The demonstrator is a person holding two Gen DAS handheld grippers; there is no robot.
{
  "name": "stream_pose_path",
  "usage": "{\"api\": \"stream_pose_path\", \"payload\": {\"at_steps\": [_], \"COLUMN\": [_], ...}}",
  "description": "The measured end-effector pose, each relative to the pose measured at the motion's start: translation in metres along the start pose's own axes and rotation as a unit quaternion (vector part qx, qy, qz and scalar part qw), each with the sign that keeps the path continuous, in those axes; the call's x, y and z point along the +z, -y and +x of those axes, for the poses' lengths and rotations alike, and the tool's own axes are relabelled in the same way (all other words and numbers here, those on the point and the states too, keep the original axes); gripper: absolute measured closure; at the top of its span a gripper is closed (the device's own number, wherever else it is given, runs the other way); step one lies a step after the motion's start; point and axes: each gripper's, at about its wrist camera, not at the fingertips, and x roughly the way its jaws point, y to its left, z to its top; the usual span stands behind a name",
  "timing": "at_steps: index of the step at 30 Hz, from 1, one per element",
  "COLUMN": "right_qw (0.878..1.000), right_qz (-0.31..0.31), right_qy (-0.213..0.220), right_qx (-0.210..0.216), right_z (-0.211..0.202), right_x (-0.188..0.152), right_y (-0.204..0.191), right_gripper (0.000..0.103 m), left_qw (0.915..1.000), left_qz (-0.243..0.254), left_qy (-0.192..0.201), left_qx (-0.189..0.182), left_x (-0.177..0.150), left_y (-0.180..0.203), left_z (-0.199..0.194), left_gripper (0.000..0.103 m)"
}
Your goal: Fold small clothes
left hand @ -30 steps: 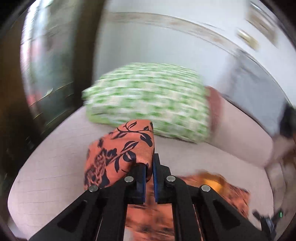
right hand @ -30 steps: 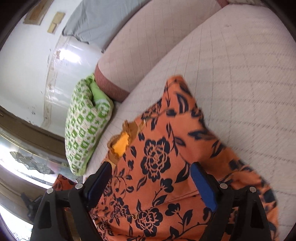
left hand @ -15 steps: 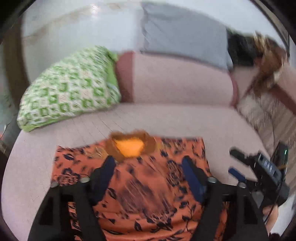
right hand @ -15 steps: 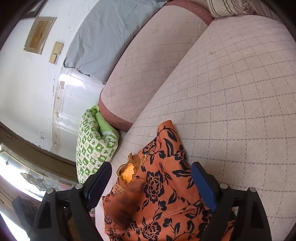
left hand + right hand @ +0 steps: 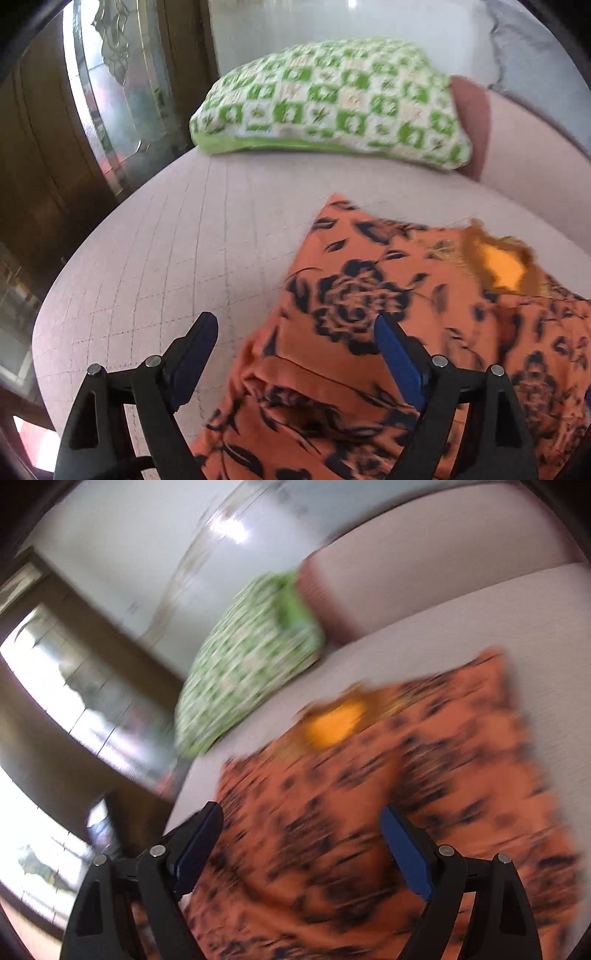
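Observation:
An orange garment with dark flowers (image 5: 369, 295) lies spread on the pale quilted sofa seat (image 5: 166, 258), its neck opening with yellow lining (image 5: 506, 266) at the far side. My left gripper (image 5: 293, 319) hovers over the garment's left edge, jaws opening, nothing pressed between the blue pads. In the blurred right wrist view the same garment (image 5: 369, 794) fills the lower half, neck opening (image 5: 336, 720) ahead. My right gripper (image 5: 302, 808) is above the cloth, jaws wide and closing slightly, pads gripping nothing.
A green and white checked pillow (image 5: 332, 96) rests at the sofa's far end against the backrest (image 5: 535, 140). A glass-panelled door (image 5: 110, 92) stands beyond the seat's left edge. A grey cloth (image 5: 524, 48) drapes over the backrest. The pillow (image 5: 251, 657) also appears left of centre.
My left gripper was shut on a lifted fold of the garment, let it go, opened wide and sank toward the garment's left edge. The right view rolled and blurred; its jaws stayed wide.

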Motion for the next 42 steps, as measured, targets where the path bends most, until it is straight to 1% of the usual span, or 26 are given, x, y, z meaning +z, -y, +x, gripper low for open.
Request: {"api": "stream_pose_path", "payload": {"at_steps": [2,4,6,8,10,13,14,15,16,17,18,19,20,21,23,25,27,29,32,34,35,37,38,39,40,42], "right_qw": [0.999,0.997,0.994,0.992,0.990,0.993,0.995,0.997,0.995,0.987,0.974,0.966,0.960,0.962,0.975,0.991,1.000,1.000,0.995,0.994,0.994,0.995,0.991,0.985,0.977,0.965], "right_qz": [0.006,0.035,0.058,0.069,0.083,0.079,0.071,0.057,0.052,0.049,0.051,0.055,0.064,0.068,0.055,0.023,0.010,0.010,0.048,0.076,0.084,0.083,0.082,0.087,0.102,0.133], "right_qy": [-0.031,-0.050,-0.063,-0.078,-0.093,-0.086,-0.066,-0.032,-0.011,0.019,0.064,0.095,0.123,0.132,0.128,0.085,0.018,-0.028,-0.085,-0.082,-0.073,-0.040,-0.014,-0.001,0.018,0.065], "right_qx": [0.032,0.054,0.065,0.065,0.064,0.033,0.002,-0.048,-0.087,-0.152,-0.211,-0.236,-0.242,-0.229,-0.173,-0.098,-0.022,0.001,0.010,0.009,0.000,-0.047,-0.102,-0.152,-0.187,-0.214], "right_z": [0.024,0.043,0.061,0.076,0.090,0.089,0.080,0.065,0.055,0.039,0.017,0.000,-0.019,-0.028,-0.032,-0.014,0.020,0.054,0.100,0.107,0.104,0.087,0.073,0.061,0.048,0.016], "right_x": [-0.011,-0.018,-0.025,-0.033,-0.039,-0.036,-0.031,-0.023,-0.019,-0.013,-0.008,-0.005,-0.001,0.001,0.000,-0.007,-0.020,-0.032,-0.047,-0.049,-0.044,-0.034,-0.027,-0.024,-0.020,-0.014], "right_y": [-0.012,-0.014,-0.014,-0.015,-0.015,-0.011,-0.009,-0.005,-0.001,0.006,0.015,0.022,0.029,0.030,0.020,-0.004,-0.027,-0.040,-0.032,-0.021,-0.016,-0.009,0.001,0.011,0.023,0.041], "right_gripper": [0.022,0.023,0.023,0.023,0.023,0.031,0.031,0.031,0.031,0.031,0.031,0.030,0.030,0.030,0.030,0.030,0.030,0.030,0.031,0.036,0.042,0.043,0.043,0.043,0.046,0.048], "left_qw": [0.9992,0.9981,0.9979,0.9970,0.9974,0.9973,0.9972,0.9973,0.9973,0.9973,0.9972,0.9972,0.9971,0.9971,0.9970,0.9966,0.9967,0.9968,0.9970,0.9973,0.9972,0.9971,0.9970,0.9970,0.9969,0.9968], "left_qz": [0.000,0.003,-0.001,0.002,0.008,0.025,0.026,0.023,0.020,0.017,0.016,0.015,0.015,0.016,0.016,0.020,0.017,0.013,0.011,0.009,0.008,0.006,0.004,0.003,0.001,0.002], "left_qy": [0.005,-0.011,-0.037,-0.061,-0.057,-0.051,-0.051,-0.053,-0.055,-0.057,-0.058,-0.059,-0.057,-0.055,-0.053,-0.051,-0.050,-0.048,-0.047,-0.051,-0.053,-0.055,-0.056,-0.057,-0.059,-0.056], "left_qx": [0.041,0.061,0.054,0.047,0.044,0.047,0.047,0.046,0.045,0.044,0.043,0.044,0.047,0.050,0.055,0.063,0.062,0.063,0.060,0.053,0.051,0.053,0.053,0.052,0.051,0.057], "left_x": [0.001,0.001,-0.002,-0.009,-0.011,-0.010,-0.007,-0.006,-0.005,-0.004,-0.003,-0.003,-0.004,-0.004,-0.005,-0.006,-0.007,-0.007,-0.006,-0.005,-0.005,-0.004,-0.003,-0.003,-0.002,-0.002], "left_y": [-0.004,-0.006,-0.010,-0.013,-0.013,-0.011,-0.010,-0.011,-0.011,-0.012,-0.013,-0.012,-0.013,-0.011,-0.008,-0.005,-0.007,-0.014,-0.022,-0.025,-0.026,-0.025,-0.024,-0.024,-0.023,-0.022], "left_z": [0.006,0.017,0.028,0.038,0.037,0.038,0.040,0.040,0.040,0.039,0.039,0.039,0.039,0.037,0.036,0.035,0.034,0.034,0.035,0.038,0.039,0.040,0.040,0.040,0.040,0.038], "left_gripper": [0.016,0.016,0.016,0.016,0.016,0.016,0.016,0.016,0.016,0.016,0.016,0.016,0.016,0.016,0.016,0.016,0.016,0.016,0.016,0.016,0.016,0.016,0.016,0.016,0.016,0.016]}}
